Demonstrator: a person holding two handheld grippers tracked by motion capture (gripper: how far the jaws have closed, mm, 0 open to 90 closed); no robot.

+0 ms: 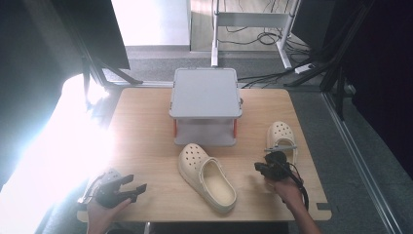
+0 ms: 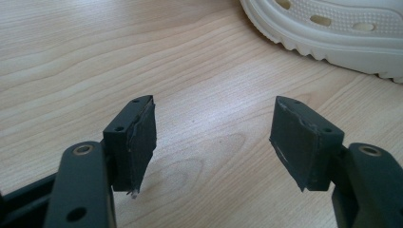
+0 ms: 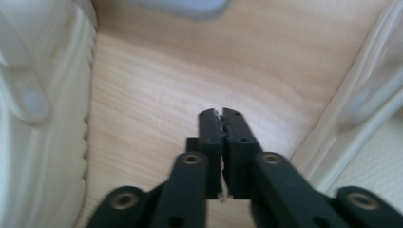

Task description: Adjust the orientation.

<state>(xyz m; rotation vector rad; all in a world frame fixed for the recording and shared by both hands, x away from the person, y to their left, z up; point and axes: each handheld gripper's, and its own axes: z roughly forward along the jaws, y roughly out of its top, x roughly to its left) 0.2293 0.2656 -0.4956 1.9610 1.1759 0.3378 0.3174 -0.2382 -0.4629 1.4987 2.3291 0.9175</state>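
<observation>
**Grippers: R clenched on nothing, L released**

R gripper (image 3: 222, 114): jaws pressed together, nothing btwn them, hanging over bare wood in the gap btwn the two clogs. In the high view it sits at the table's right, near the front edge, just beside the heel end of the smaller clog (image 1: 282, 138).

L gripper (image 2: 214, 142): jaws wide apart, nothing btwn them, over the wooden table (image 1: 146, 146) at front left corner, well apart from the shoes. Aimed toward the large clog's (image 1: 207, 175) sole edge.

Large cream clog lies mid-table, opening up, toe toward the grey two-tier stand (image 1: 205, 105) at the back. Smaller clog lies right of it, toe pointing away from the person. Clogs apart, not touching.
</observation>
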